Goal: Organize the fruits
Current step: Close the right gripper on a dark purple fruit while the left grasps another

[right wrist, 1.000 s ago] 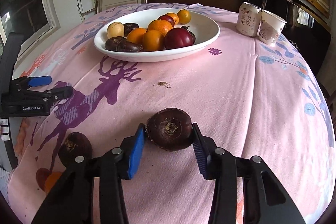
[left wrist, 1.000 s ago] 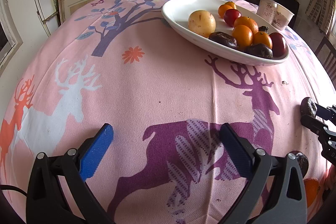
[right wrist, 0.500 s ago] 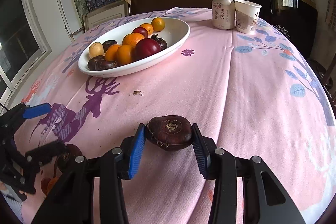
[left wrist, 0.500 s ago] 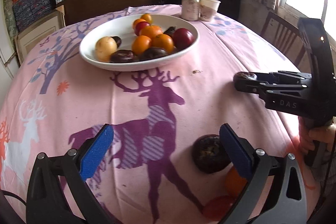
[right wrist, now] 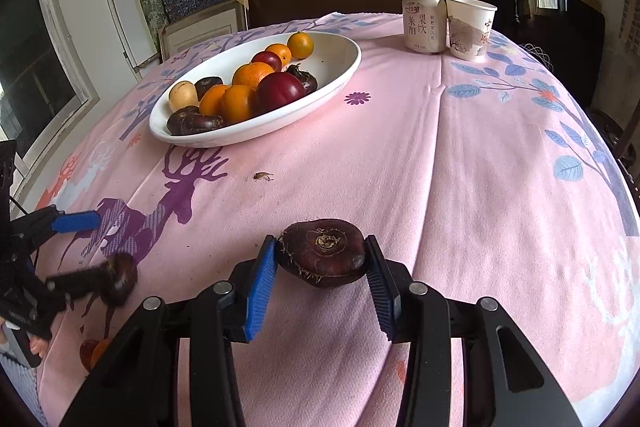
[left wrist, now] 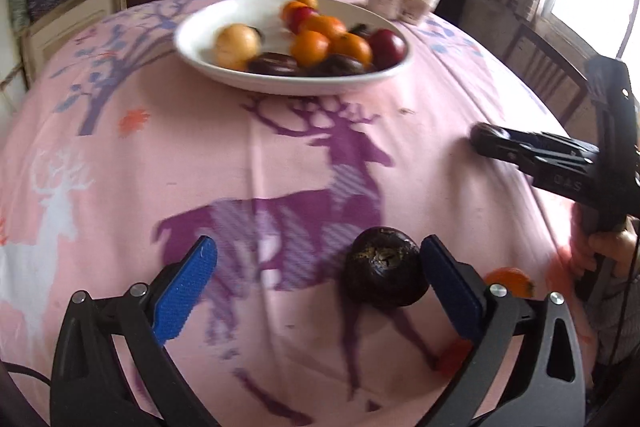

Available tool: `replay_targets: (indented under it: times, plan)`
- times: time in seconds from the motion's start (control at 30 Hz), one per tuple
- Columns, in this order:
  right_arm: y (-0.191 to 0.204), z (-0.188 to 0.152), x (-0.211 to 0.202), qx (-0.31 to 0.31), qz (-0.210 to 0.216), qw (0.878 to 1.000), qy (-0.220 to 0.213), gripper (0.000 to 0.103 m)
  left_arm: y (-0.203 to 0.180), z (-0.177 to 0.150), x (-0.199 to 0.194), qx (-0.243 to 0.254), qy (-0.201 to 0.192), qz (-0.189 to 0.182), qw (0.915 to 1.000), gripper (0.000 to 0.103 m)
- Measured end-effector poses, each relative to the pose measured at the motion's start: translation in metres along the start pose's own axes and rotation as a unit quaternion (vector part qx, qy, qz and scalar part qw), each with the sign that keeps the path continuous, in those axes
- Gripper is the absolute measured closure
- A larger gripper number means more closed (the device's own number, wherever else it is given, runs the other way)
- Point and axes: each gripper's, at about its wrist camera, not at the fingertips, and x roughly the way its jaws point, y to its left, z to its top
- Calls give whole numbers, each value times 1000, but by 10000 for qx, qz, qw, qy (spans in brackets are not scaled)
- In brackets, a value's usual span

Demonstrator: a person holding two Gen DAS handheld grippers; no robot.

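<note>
My right gripper (right wrist: pixel 322 267) is shut on a dark brown water chestnut (right wrist: pixel 324 253), held just above the pink tablecloth. In the left wrist view the left gripper (left wrist: pixel 318 287) stands open and low over the cloth. Another dark round fruit (left wrist: pixel 384 273) lies on the cloth between its fingers, close against the right pad. The right wrist view has that same fruit (right wrist: pixel 120 277) at the left gripper's (right wrist: pixel 92 247) lower finger. A white oval bowl (right wrist: pixel 336 63) further back holds oranges, red plums, a yellow fruit and dark fruits.
A drink can (right wrist: pixel 424 21) and a paper cup (right wrist: pixel 468 27) stand behind the bowl. An orange (left wrist: pixel 510 279) lies near the table's front edge by the person's hand (left wrist: pixel 608 247). A dry crumb (right wrist: pixel 262 177) sits mid-cloth. Shelves and chairs ring the table.
The left gripper swung right and closed in on the loose dark fruit, which now lies between its open fingers. The right gripper rolled slightly, then held still, keeping its chestnut.
</note>
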Motion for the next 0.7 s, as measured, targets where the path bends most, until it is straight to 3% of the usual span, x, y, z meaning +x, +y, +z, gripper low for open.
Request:
replay_targets:
  times: [0.07, 0.13, 0.23, 0.33, 0.43, 0.6, 0.7]
  plan:
    - [0, 0, 0, -2, 1, 10000, 2, 58, 19, -2, -12, -356, -274, 558, 9974, 4]
    - [0, 0, 0, 5, 10, 10000, -2, 58, 24, -4, -21, -477, -417, 519, 9966, 4]
    - [0, 0, 0, 6, 11, 10000, -2, 58, 7, -11, -21, -119, -401, 257, 9988, 4]
    - [0, 0, 0, 4, 9, 10000, -2, 58, -19, -13, -11, 478, -313, 698, 9959, 4]
    - [1, 0, 0, -11, 10, 10000, 2, 58, -30, -16, 2, 770, -57, 886, 9931, 4]
    - [4, -2, 0, -29, 9, 10000, 18, 58, -16, -11, 7, 450, 35, 856, 9953, 4]
    - [4, -2, 1, -28, 20, 10000, 34, 58, -3, -10, 13, 116, 197, 516, 9984, 4]
